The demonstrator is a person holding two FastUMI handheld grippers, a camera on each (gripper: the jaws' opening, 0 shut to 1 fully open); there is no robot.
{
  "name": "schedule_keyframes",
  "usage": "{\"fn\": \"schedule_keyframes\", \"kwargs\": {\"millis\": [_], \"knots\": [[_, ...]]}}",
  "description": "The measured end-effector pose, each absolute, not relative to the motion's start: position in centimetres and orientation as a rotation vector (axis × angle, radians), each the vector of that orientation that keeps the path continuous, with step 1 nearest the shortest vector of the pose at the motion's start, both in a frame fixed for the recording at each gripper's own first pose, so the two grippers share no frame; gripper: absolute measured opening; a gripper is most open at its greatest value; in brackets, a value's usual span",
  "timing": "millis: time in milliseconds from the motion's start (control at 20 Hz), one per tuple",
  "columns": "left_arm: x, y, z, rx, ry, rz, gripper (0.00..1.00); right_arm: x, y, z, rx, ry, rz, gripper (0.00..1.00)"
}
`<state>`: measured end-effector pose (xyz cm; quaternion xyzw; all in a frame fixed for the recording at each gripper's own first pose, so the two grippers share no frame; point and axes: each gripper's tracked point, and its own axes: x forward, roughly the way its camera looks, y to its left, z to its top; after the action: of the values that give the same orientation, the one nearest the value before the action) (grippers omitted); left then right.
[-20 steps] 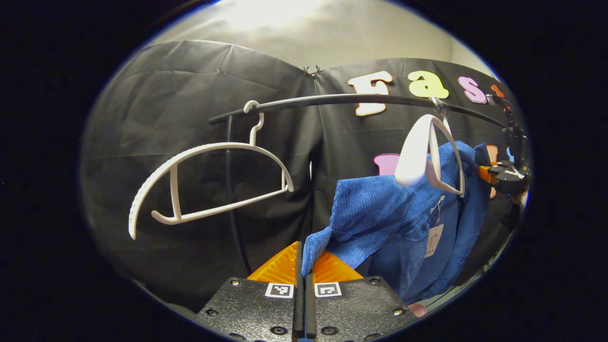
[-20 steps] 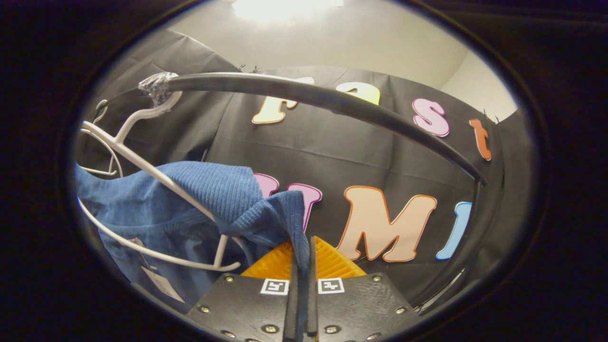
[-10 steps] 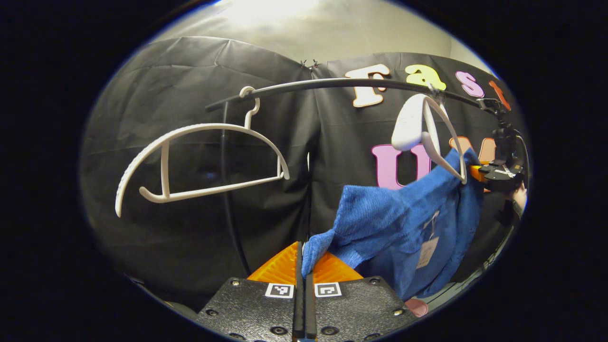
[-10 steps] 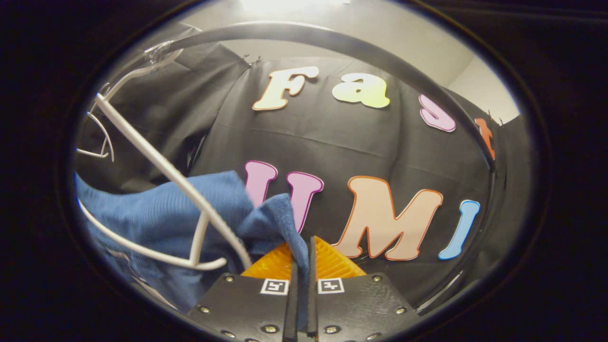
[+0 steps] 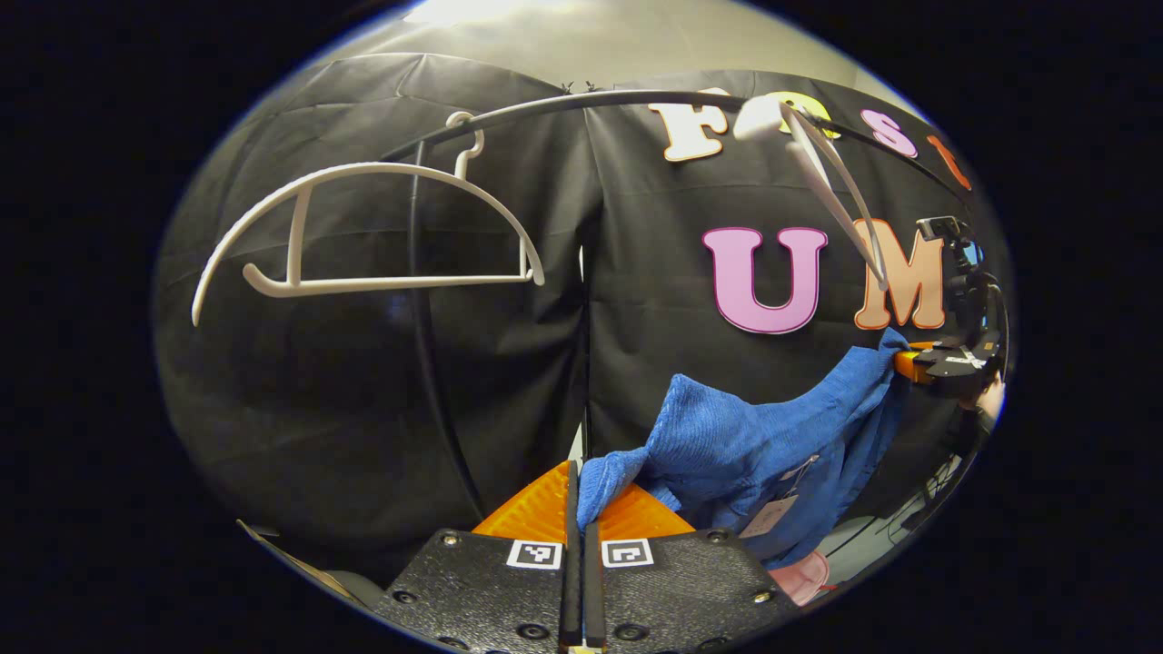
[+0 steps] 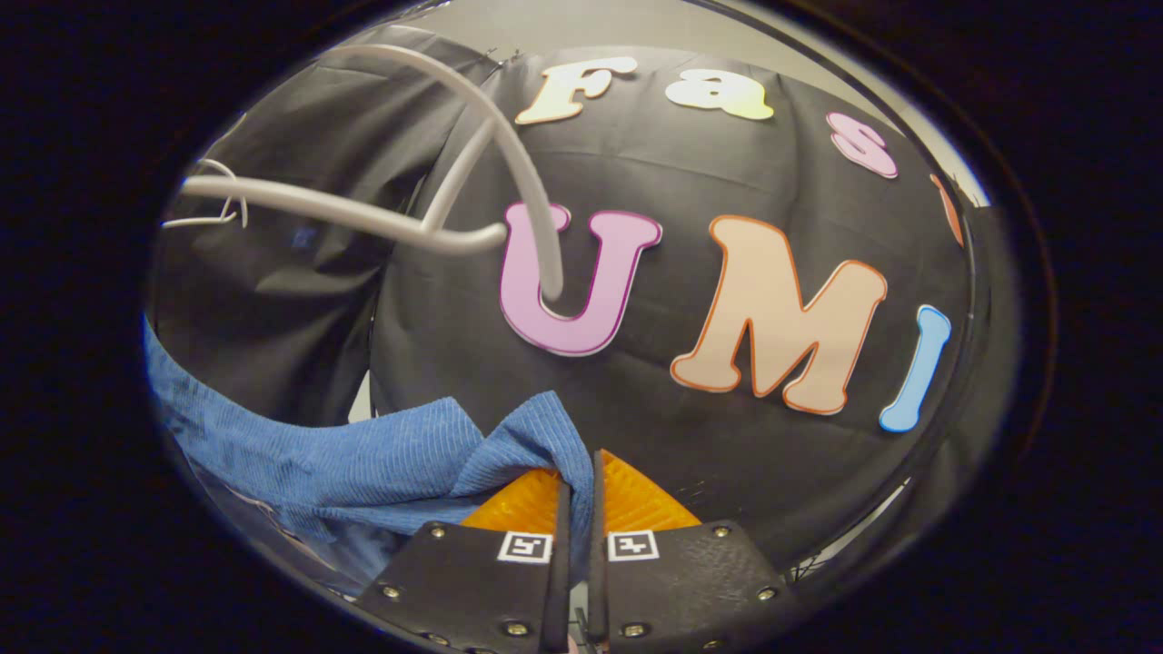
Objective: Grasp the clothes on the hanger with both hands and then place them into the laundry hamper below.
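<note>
Left tool (image 5: 578, 509) and right tool (image 6: 576, 495) each pinching ribbed blue garment (image 5: 754, 445), sagging between them.

Left gripper (image 5: 581, 495) with a flat black textured body, round screws near its edges, two small square black-and-white markers side by side by the centre seam, ribbed wedge-shaped fingers (image 5: 536, 509), right gripper (image 6: 577, 486) built alike, with matching markers and screws

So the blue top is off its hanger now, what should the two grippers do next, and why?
Probably lower both together toward the hamper below. The left gripper and right gripper each pinch the blue top, which hangs clear beneath the bare hanger.
</note>
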<state>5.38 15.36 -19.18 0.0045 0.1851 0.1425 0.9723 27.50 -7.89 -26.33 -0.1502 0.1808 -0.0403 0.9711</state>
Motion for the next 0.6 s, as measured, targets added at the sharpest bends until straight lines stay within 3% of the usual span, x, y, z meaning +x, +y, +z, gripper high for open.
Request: {"fn": "schedule_keyframes", "kwargs": {"millis": [250,600], "knots": [[5.6,13.1,-19.9,0.054,0.394,0.222,0.02,24.2,-7.5,-28.3,-0.277,0.424,-0.058,0.08],[7.7,7.3,-18.6,0.052,0.356,0.062,0.02,20.9,-6.7,-25.7,-0.242,0.405,-0.042,0.08]]}}
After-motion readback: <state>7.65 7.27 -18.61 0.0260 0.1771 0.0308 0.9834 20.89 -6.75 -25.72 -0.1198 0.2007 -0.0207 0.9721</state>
